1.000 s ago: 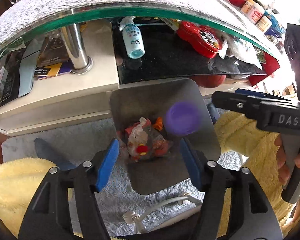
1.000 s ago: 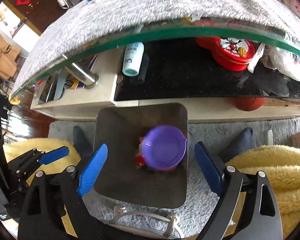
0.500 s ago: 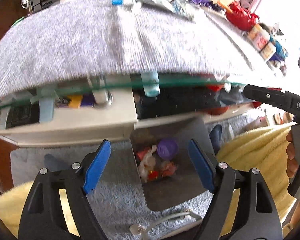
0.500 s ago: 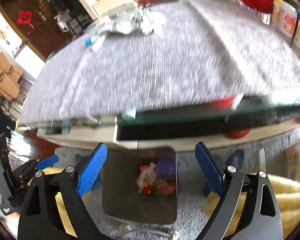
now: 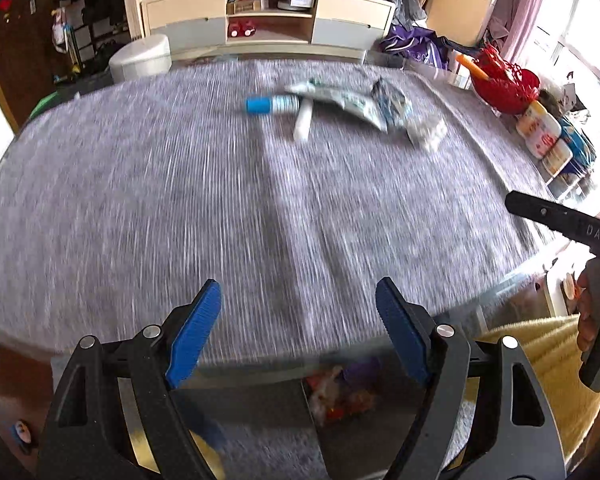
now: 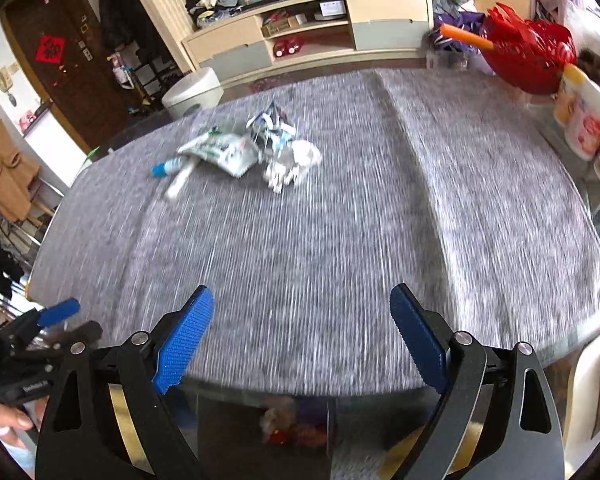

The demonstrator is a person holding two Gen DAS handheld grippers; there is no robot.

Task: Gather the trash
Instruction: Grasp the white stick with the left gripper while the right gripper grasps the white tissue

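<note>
Both tools over the near edge of the worktop (image 5: 180,184), which has a grey fuzzy cover. Left tool (image 5: 298,336) has its blue pads spread wide, nothing between them. Right tool (image 6: 300,336) likewise gaping and empty (frames are motion-blurred, fine detail is soft)

Trash pile sits on the far half of the worktop, well apart from both tools:
- blue-capped tube (image 5: 272,104), long axis roughly left-right, cap pointing left
- white stick (image 5: 303,122) just beside it, long axis running near-to-far
- flattened green-white wrapper (image 5: 340,100), long axis angled from far-left to near-right, overlapping the stick's far end
- crumpled white packet (image 5: 424,130) at the right end of the pile

Metal bin (image 5: 380,432) on the floor below the near worktop edge, between the left tool's pads in view; red, white and purple trash (image 5: 342,388) in it

Red basket (image 5: 504,86) and bottles (image 5: 544,136) at the far-right worktop edge
</note>
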